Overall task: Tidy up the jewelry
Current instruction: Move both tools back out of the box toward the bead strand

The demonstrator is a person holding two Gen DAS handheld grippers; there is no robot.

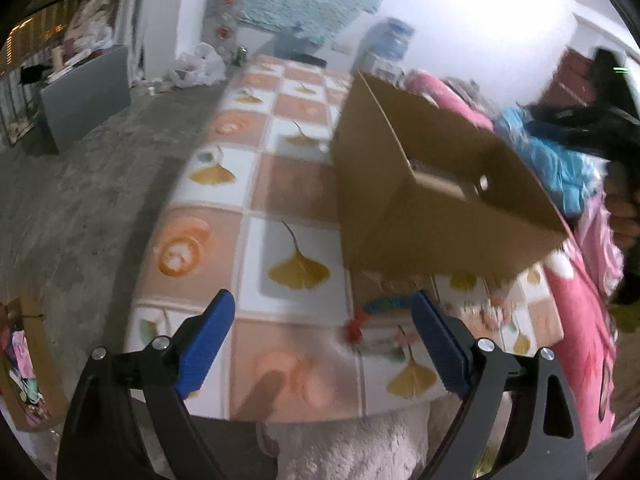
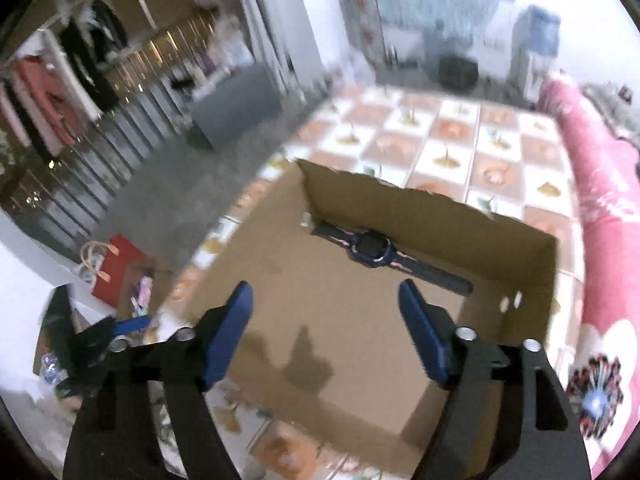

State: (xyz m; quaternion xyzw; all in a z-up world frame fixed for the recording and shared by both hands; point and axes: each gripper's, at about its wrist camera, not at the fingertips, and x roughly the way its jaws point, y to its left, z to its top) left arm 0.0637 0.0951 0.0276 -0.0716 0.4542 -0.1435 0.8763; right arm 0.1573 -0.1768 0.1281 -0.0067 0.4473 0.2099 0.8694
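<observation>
One watch (image 2: 370,249) boxed, beyond right gripper (image 2: 325,300)

Worktop (image 1: 288,184) covered in checkered cloth, peach squares alternating with white squares bearing yellow ginkgo leaves. Open cardboard box (image 2: 320,320) sits on it toward the right side, close to the near edge. Small jewelry pieces (image 1: 380,312), red and teal, blurred, lie on the cloth just in front of the box near the near edge; exact kinds cannot be told. Green can (image 1: 241,55) stands at the far left corner. Pink patterned fabric (image 1: 576,312) runs along the right edge.
</observation>
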